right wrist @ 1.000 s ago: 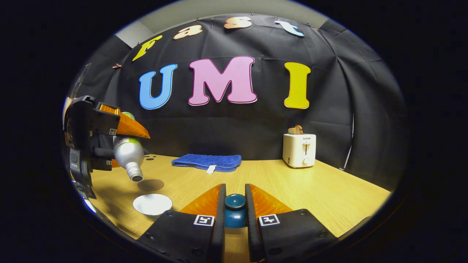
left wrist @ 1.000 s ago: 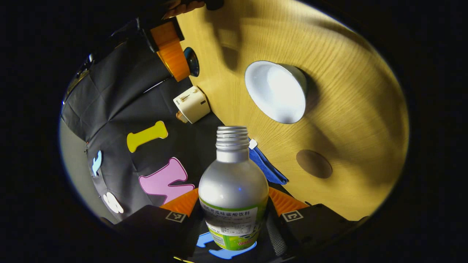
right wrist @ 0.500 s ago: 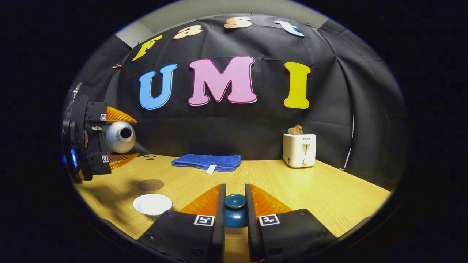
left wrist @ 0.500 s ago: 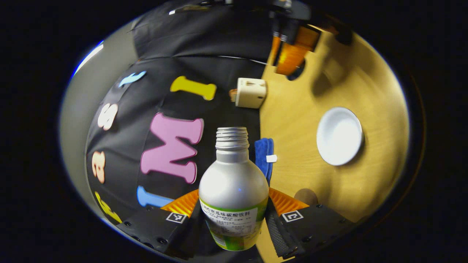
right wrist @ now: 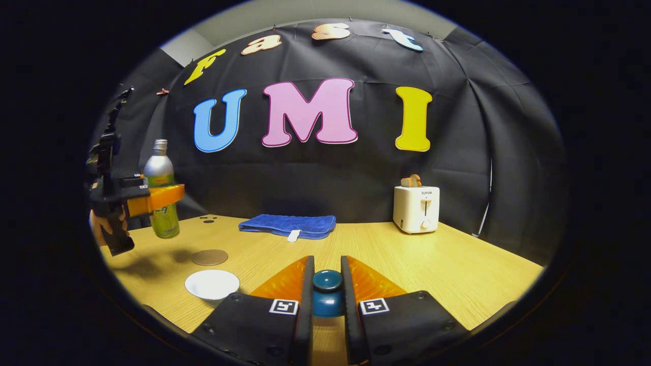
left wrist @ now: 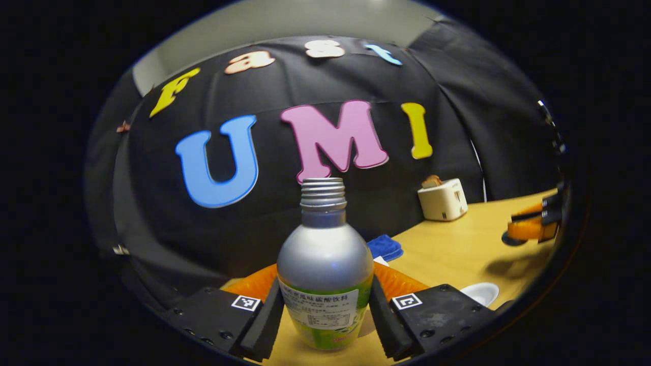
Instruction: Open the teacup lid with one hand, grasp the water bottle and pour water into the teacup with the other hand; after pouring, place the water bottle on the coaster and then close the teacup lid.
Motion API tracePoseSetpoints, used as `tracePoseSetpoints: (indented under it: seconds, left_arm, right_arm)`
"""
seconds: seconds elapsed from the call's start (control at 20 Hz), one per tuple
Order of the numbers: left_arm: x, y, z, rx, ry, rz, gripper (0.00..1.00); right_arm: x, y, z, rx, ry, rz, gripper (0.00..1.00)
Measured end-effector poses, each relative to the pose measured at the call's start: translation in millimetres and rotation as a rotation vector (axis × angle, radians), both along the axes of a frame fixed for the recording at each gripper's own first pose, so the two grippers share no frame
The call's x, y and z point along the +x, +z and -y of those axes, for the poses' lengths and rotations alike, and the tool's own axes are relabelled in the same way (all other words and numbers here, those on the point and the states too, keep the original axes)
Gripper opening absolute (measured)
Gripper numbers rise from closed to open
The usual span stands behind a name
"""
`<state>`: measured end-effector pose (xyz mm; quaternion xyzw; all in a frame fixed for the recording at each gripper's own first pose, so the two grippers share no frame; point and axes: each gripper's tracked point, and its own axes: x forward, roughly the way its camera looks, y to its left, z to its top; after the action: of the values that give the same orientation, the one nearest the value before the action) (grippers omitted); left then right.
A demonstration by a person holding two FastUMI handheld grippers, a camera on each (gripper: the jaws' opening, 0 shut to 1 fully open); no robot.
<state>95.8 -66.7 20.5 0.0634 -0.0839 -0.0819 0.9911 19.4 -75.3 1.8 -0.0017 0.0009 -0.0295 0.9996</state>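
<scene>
Between the fingers of the left gripper (left wrist: 325, 310) stands the silver metal water bottle with a green label (left wrist: 324, 274), upright and uncapped, both fingers clamped on its lower body. In the right gripper view that same gripper (right wrist: 152, 199) holds the bottle (right wrist: 161, 188) in the air above the light wooden table (right wrist: 432, 264), at the left, behind the round brown coaster (right wrist: 209, 257); a hand (right wrist: 104, 226) grips its handle from below.

The right gripper (right wrist: 327, 295) is clenched on the dark teal knob of the teacup lid (right wrist: 327, 292), held level above the table, with the open white teacup (right wrist: 212, 284) to its left, just in front of the coaster. The left gripper view shows the right gripper (left wrist: 531, 230) at the far right edge with the lid (left wrist: 511, 239) under it, and the rim of the teacup (left wrist: 480, 293) behind its own right finger.

A folded blue cloth (right wrist: 288, 225) and a cream toaster (right wrist: 416, 208) sit at the back of the table.
</scene>
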Motion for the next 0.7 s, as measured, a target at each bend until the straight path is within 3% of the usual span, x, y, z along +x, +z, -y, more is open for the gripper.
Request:
tracePoseSetpoints:
  seconds: [0.1, 0.25, 0.4, 0.7]
  left_arm:
    - [6.5, -8.8, 5.8, -0.138, -0.051, -0.056, 0.79]
    - [4.1, -17.1, 7.7, -0.234, -0.084, -0.115, 0.79]
    - [6.1, -28.6, 22.0, -0.232, -0.162, -0.138, 0.8]
    - [18.2, -48.0, 25.4, -0.179, -0.154, -0.182, 0.81]
  right_arm:
    - [-0.3, -0.1, -0.1, 0.0, 0.0, 0.001, 0.29]
    - [0.0, 0.1, -0.1, 0.0, 0.0, 0.001, 0.29]
    - [-0.1, 0.1, -0.1, 0.0, 0.0, 0.001, 0.29]
    - [-0.2, 0.4, 0.1, 0.0, 0.001, 0.001, 0.29]
